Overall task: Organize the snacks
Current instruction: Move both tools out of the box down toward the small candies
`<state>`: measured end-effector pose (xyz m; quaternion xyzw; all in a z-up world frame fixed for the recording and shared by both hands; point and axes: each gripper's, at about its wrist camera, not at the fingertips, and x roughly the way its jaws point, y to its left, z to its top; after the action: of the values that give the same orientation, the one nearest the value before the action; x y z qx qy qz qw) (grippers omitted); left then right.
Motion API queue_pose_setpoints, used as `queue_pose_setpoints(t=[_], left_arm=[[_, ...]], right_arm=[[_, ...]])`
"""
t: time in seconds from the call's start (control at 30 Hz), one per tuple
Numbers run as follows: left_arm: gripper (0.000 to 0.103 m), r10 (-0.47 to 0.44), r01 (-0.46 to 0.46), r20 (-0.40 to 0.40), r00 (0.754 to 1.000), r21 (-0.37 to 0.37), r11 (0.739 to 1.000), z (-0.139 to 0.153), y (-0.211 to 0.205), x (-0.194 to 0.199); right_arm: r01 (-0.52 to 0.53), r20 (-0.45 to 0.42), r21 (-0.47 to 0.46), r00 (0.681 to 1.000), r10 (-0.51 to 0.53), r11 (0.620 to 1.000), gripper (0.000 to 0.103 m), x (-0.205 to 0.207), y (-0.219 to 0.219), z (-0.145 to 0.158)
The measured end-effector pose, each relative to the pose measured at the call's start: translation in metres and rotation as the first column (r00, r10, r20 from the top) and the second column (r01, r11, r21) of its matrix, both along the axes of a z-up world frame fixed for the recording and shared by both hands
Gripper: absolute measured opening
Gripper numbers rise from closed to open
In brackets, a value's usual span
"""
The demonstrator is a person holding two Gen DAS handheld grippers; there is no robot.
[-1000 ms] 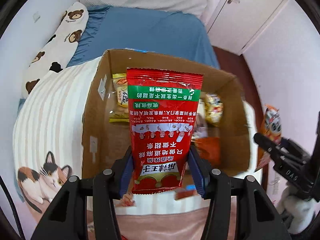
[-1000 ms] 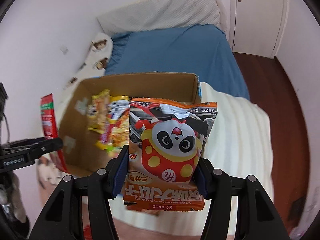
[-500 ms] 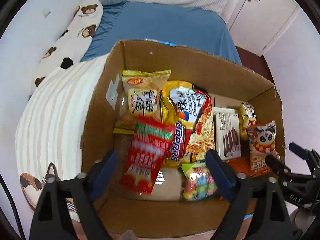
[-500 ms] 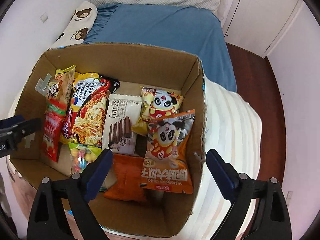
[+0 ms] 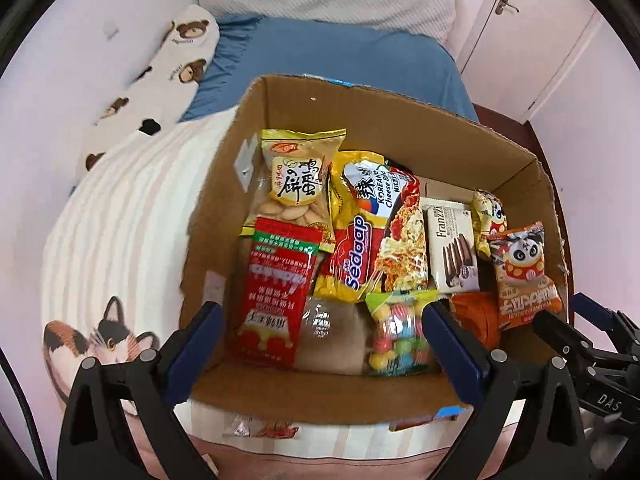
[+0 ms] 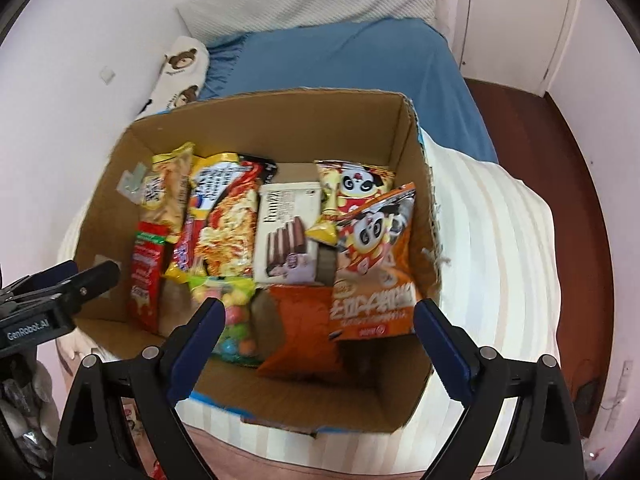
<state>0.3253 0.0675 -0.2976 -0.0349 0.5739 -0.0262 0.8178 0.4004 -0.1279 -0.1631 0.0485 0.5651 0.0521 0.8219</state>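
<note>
An open cardboard box [image 5: 400, 396] [image 6: 280, 128] sits on a striped blanket and holds several snack packs. The red sachet [image 5: 276, 296] [image 6: 146, 276] lies at its left side. The orange panda pack [image 5: 524, 276] [image 6: 376, 264] leans against its right wall. Between them lie a yellow biscuit bag [image 5: 300, 184], a noodle pack [image 5: 384, 224], a Franzzi wafer pack [image 5: 452, 248] and a candy bag [image 5: 396, 328]. My left gripper [image 5: 320, 344] is open and empty above the box's near edge. My right gripper [image 6: 316, 340] is open and empty above the near right part.
The box rests on a bed with a striped cat-print blanket [image 5: 108, 248], a blue sheet [image 5: 328, 60] and a bear-print pillow [image 5: 168, 64]. A small wrapper [image 5: 264, 428] lies on the blanket in front of the box. Dark wood floor [image 6: 580, 208] and a white door [image 6: 516, 20] are to the right.
Both grippers opened and let go: the red sachet dropped into the box's left side, the orange panda pack into its right. Both grippers have since drawn back slightly.
</note>
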Motion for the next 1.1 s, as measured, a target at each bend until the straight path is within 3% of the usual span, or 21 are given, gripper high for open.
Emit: queue_pose_setpoints(t=[0.43,0.93,1.1], left_arm=[[0.101,-0.031,0.030,0.184,0.982,0.008,1.000,0.062,0.007,-0.070],[0.101,-0.139,0.151,0.293,0.946,-0.020,0.988,0.109,0.022,-0.139],[0.101,-0.129,0.143,0.294,0.947,-0.027,0.989,0.112,0.036,-0.162]], right_arm=[[0.059,0.089,0.034,0.994,-0.062,0.998,0.097,-0.063,0.006,0.031],[0.147,0.247,-0.002,0.959,-0.142,0.989,0.097,-0.154,0.037,0.099],[0.162,0.242,0.067,0.955,-0.174,0.984,0.097,-0.183,0.043,0.103]])
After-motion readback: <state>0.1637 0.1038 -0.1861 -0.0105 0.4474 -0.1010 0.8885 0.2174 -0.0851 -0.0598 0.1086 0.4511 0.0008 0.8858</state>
